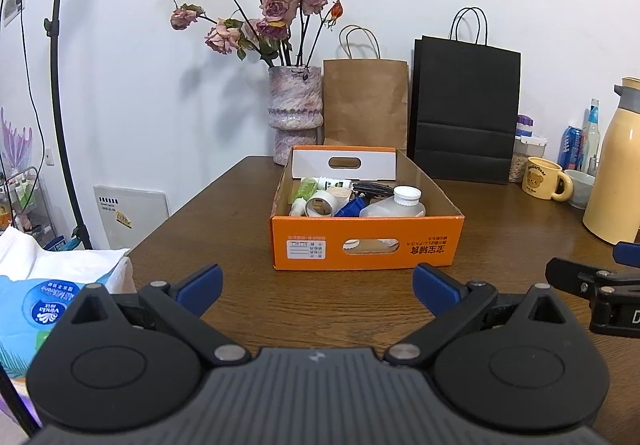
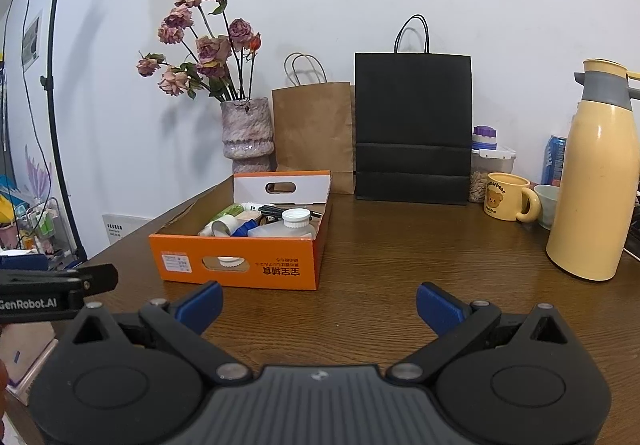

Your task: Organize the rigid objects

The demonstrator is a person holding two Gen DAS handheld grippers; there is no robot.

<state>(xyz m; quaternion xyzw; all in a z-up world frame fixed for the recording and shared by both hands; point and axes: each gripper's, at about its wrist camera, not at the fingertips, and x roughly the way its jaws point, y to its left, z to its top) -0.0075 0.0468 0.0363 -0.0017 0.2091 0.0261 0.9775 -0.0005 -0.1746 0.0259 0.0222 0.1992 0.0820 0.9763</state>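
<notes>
- Left wrist view: the left gripper (image 1: 318,287) is spread wide with nothing between its blue fingertips (image 1: 200,287), low over the wooden table (image 1: 224,221).
- Straight ahead of it, apart from the tips, sits the orange cardboard box (image 1: 366,243), which holds a white plastic bottle (image 1: 394,205), a roll of white tape (image 1: 320,203), a green tube (image 1: 306,189) and a blue piece (image 1: 352,207).
- Right wrist view: the right gripper (image 2: 320,305) is also wide and empty; the box lies ahead and to its left.
- A yellow thermos jug (image 2: 596,181) stands ahead to its right, with a yellow bear mug (image 2: 506,197) beyond.
- Behind the box: a vase of dried roses (image 1: 294,109), a brown paper bag (image 1: 364,101) and a black paper bag (image 1: 464,109).
</notes>
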